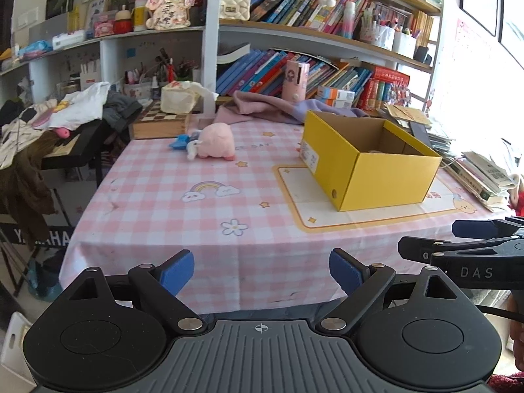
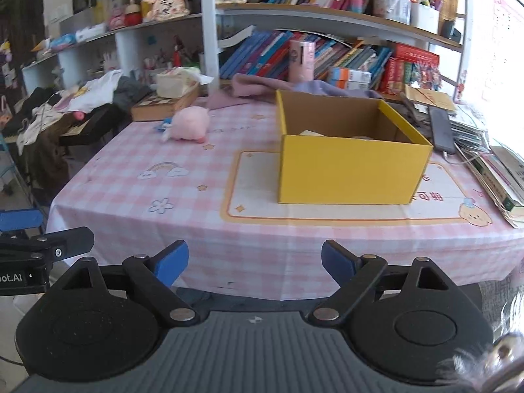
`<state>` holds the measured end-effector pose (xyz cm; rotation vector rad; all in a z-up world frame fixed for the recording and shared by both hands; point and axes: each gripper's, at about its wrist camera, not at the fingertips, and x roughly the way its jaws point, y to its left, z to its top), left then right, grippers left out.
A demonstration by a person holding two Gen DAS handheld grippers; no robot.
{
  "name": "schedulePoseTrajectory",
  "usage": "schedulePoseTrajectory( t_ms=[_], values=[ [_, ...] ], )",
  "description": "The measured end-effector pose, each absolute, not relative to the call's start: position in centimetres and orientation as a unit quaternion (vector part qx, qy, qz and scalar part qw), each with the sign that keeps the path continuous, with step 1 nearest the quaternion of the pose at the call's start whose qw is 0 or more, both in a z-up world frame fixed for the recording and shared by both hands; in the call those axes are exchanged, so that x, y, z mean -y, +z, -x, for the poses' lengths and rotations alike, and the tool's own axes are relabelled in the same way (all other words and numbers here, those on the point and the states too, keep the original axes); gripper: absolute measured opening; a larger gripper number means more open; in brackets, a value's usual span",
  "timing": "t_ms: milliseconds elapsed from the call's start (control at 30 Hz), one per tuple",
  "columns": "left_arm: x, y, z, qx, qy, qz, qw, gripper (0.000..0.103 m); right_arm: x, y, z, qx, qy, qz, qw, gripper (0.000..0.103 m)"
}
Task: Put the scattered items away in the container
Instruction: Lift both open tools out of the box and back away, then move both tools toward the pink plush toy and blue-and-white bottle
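Bookshelf (image 1: 294, 32): filled the whole far side behind the table, packed with leaning books, pen pots and ornaments. Table (image 1: 163, 203): covered in pink checked cloth with a cream printed panel at its right; the near and left cloth edges hung free, and the near-left stretch of cloth lay bare between the grippers and the toys. Yellow cardboard box (image 1: 386, 180): stood open-topped on the cream panel, right of centre, one corner turned toward the left wrist camera, its long axis running from near-right to far-left; pale contents showed low inside but could not be identified. Stacked books and papers (image 1: 484, 177): crowded the table's right edge just beside the box. Lilac garment (image 1: 262, 104): heaped against the shelf foot behind the box. Chessboard case (image 1: 160, 121): at the far-left corner, carrying a cream tissue box (image 1: 178, 96). Pink plush toy (image 1: 216, 140): lay far-left on the cloth, well apart from the box, just in front of the chessboard case. Small blue-and-white toy (image 1: 185, 144): touching the plush's left side, shape unclear. Left gripper (image 1: 262, 270): hovered before the near table edge, jaws spread wide, nothing between them. Right gripper (image 2: 253, 262): alongside, jaws likewise parted and empty.
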<state>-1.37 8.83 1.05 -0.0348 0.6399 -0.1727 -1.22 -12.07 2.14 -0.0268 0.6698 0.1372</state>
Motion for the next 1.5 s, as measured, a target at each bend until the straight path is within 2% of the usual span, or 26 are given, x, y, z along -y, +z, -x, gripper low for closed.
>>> schedulePoseTrajectory(
  t_ms=[833, 1167, 1500],
  values=[
    [-12.2, 0.9, 0.8, -0.324, -0.072, 0.007, 0.943, 0.092, 7.6, 2.2, -0.3, -0.330, 0.109, 0.026, 0.937, 0.089],
    [-12.7, 1.1, 0.1, -0.318, -0.071, 0.013, 0.945, 0.092, 6.7, 2.6, -0.8, -0.323, 0.124, 0.042, 0.937, 0.083],
    [-13.0, 0.5, -0.9, -0.328, -0.069, 0.006, 0.942, 0.092, 6.2, 1.9, -1.9, -0.328, 0.129, 0.034, 0.935, 0.083]
  ],
)
